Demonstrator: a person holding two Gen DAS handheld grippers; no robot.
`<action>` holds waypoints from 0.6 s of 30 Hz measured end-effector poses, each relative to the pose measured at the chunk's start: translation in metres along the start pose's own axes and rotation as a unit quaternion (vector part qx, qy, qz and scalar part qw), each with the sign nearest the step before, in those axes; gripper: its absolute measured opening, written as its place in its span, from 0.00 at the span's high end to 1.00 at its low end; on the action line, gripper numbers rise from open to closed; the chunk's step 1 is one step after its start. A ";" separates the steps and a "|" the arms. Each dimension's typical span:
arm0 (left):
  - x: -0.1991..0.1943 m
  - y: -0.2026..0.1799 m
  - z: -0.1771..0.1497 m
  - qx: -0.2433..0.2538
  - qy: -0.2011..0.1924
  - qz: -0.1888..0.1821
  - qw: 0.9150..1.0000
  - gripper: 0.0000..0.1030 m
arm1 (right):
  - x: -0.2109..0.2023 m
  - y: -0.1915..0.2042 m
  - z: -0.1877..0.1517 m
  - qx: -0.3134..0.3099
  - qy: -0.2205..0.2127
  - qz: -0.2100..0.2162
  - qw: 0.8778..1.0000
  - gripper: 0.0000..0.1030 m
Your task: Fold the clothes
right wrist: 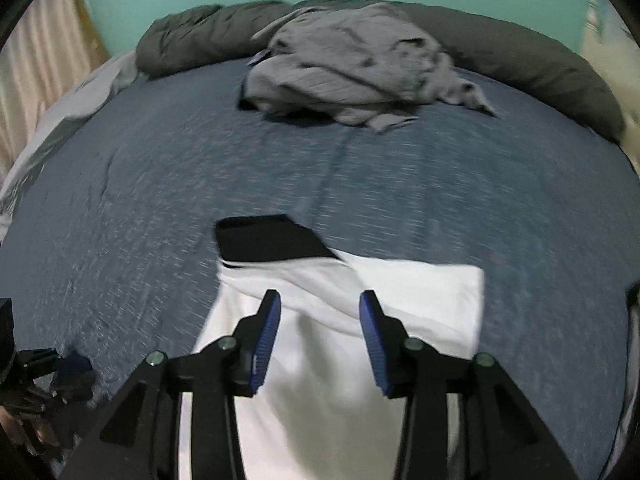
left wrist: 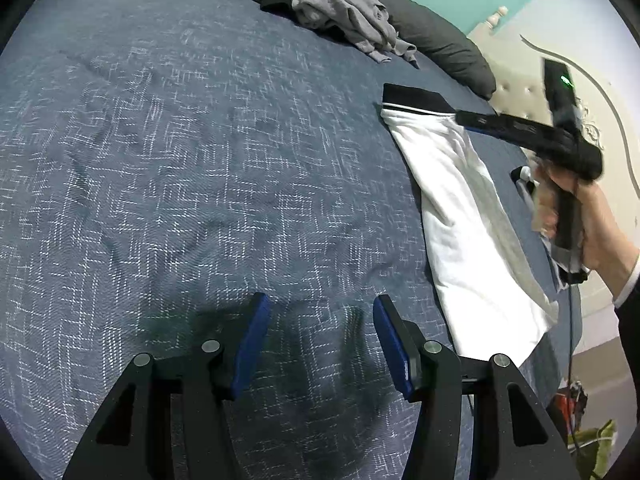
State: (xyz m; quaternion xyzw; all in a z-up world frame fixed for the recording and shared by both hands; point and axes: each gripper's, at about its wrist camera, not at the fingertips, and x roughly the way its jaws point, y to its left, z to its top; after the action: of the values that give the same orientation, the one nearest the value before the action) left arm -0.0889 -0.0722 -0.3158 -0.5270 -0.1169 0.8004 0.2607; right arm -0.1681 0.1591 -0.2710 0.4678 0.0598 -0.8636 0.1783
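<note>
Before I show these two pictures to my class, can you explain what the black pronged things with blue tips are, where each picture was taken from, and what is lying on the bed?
Each pronged thing is a hand-held gripper with two blue-padded fingers. A person holds one in each hand, and a small camera on each looks out along its fingers. One picture comes from the left gripper, open over the bare blue bedspread. The other comes from the right gripper, open above a folded white garment with a black collar; nothing is held. In the left view you can also see the person's hand holding the right gripper. At the far side lie a crumpled grey garment and a dark pillow.
</note>
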 end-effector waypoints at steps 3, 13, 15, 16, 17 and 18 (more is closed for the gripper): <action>0.000 0.000 0.001 0.000 0.001 -0.003 1.000 0.44 | 0.022 0.015 0.011 -0.003 0.013 -0.009 1.000 0.68; 0.001 0.003 0.001 -0.003 0.006 -0.004 1.000 0.44 | 0.069 -0.009 0.028 0.100 0.039 -0.040 0.993 0.68; 0.000 0.002 0.001 0.000 0.006 -0.003 1.000 0.44 | 0.053 -0.015 0.028 0.111 0.013 -0.015 0.994 0.68; 0.000 0.000 0.001 0.001 0.006 -0.004 1.000 0.44 | 0.044 -0.018 0.026 0.113 0.005 -0.003 0.994 0.68; 0.001 -0.002 0.000 0.004 0.006 -0.004 1.000 0.44 | 0.035 -0.022 0.024 0.117 -0.001 0.008 0.993 0.68; 0.001 -0.004 0.000 0.006 0.006 -0.005 1.000 0.44 | 0.026 -0.026 0.021 0.123 -0.003 0.020 0.992 0.68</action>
State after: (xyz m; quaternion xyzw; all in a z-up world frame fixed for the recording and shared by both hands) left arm -0.0878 -0.0686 -0.3147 -0.5296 -0.1131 0.7966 0.2688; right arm -0.2071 0.1713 -0.2827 0.4846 -0.0569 -0.8620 0.1371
